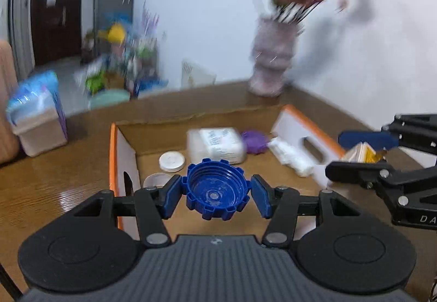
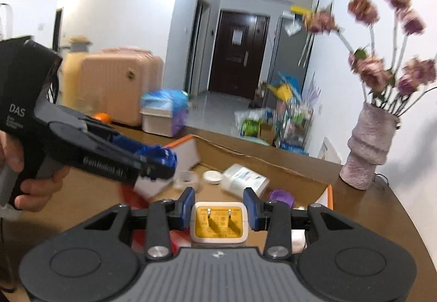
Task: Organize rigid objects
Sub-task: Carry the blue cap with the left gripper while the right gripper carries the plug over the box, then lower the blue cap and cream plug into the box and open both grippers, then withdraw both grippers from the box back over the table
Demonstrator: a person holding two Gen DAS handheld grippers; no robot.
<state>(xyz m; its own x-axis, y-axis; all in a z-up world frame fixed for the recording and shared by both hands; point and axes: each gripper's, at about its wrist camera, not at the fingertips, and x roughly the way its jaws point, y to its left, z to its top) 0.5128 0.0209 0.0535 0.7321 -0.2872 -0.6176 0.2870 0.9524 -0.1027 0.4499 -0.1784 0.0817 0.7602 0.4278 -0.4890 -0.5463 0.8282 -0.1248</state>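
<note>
My left gripper [image 1: 217,192] is shut on a blue ridged bottle cap [image 1: 217,190] and holds it above the near part of an open cardboard box [image 1: 124,154]. The cap's hollow side faces the camera. My right gripper [image 2: 219,209] is shut on a white charger plug with a yellow face [image 2: 219,222] and two prongs, over the box's near right side. In the left wrist view the right gripper [image 1: 363,151] hovers at the box's right wall. In the right wrist view the left gripper [image 2: 161,162] is at the left with the blue cap [image 2: 158,156].
In the box lie a white bottle [image 1: 217,145], a purple cap [image 1: 254,141], a white lid [image 1: 171,162], a clear ring [image 2: 188,177] and a white foam piece [image 1: 289,156]. A vase of flowers [image 2: 368,146] stands on the brown table [image 1: 54,181] at the back right. A tissue box [image 1: 38,121] is at the far left.
</note>
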